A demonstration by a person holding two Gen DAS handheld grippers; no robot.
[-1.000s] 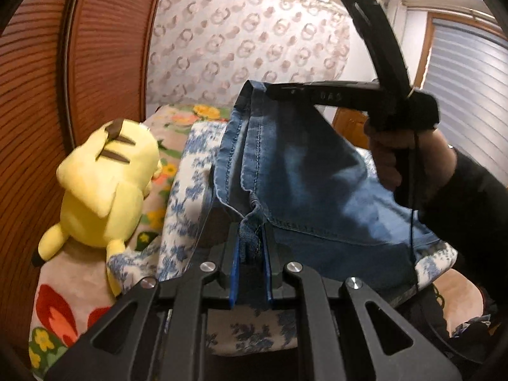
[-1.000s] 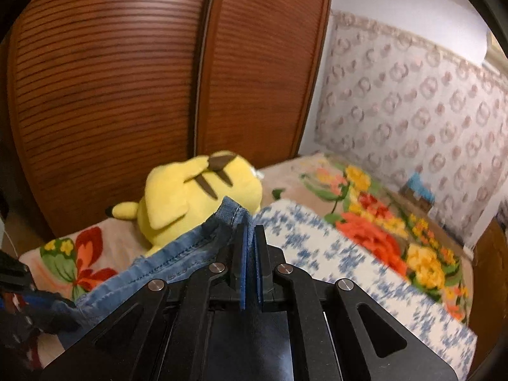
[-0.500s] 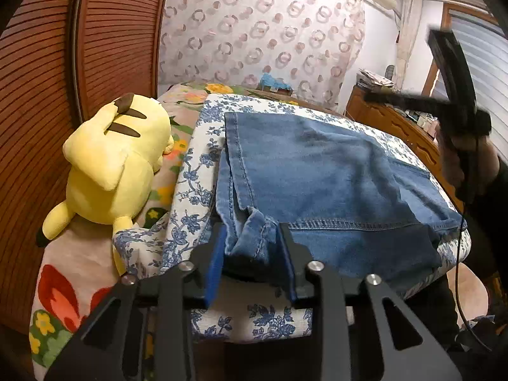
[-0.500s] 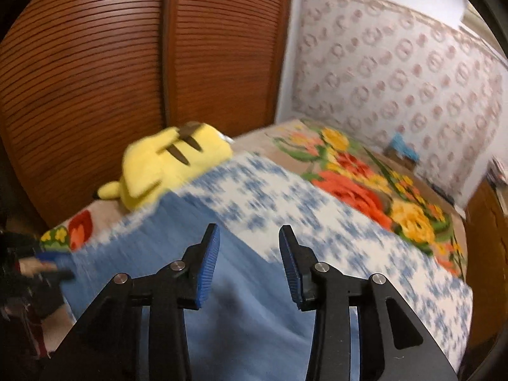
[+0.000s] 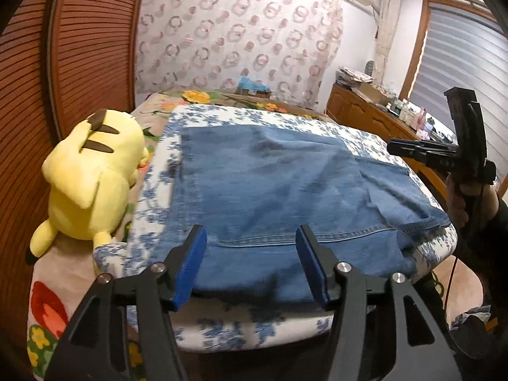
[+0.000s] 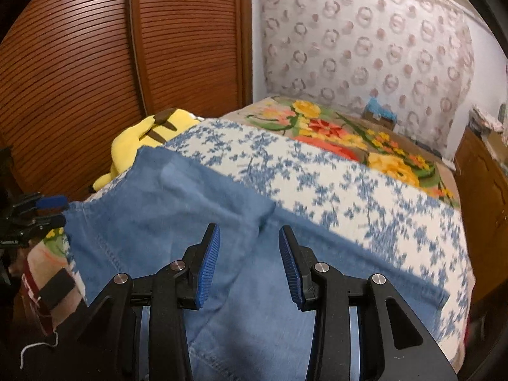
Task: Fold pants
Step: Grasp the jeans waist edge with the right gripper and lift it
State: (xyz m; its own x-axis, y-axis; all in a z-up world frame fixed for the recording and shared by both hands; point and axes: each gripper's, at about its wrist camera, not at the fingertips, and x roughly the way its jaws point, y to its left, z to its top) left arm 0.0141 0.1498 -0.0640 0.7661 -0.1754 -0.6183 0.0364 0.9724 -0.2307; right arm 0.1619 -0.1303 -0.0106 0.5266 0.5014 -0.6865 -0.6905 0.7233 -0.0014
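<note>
Item: pants (image 5: pixel 273 190), blue denim, lay spread flat on a blue-flowered white blanket (image 5: pixel 254 120) on the bed (image 6: pixel 333 127), one layer doubled over another, hem stitching along the near edge.

Left tool (image 5: pixel 250 263): its jaws had just been opening and stood well apart over the near edge of the pants, gripping nothing; no cloth pressed by either blue pad.

Right tool (image 6: pixel 249 263): its jaws had just opened and stood part-way apart above the denim, holding nothing. In the left wrist view it showed at the right edge of the bed, in a person's hand (image 5: pixel 460 197).

Step, by judgement: one fold appeared laid down and let go, both tools free. The next move would call for choosing new grip points on an edge of the doubled cloth, closing on all layers together, and carrying that edge across without dragging the layer beneath.

Bed and room: floral bedspread (image 6: pixel 381 146) beyond the blanket; yellow stuffed toy (image 5: pixel 92 177) at the left, just beside the blanket; slatted wooden doors (image 6: pixel 95 63) at left; patterned curtain (image 5: pixel 238 31) on the far wall; wooden dresser (image 5: pixel 365 108) and window blind (image 5: pixel 460 57) at right.
</note>
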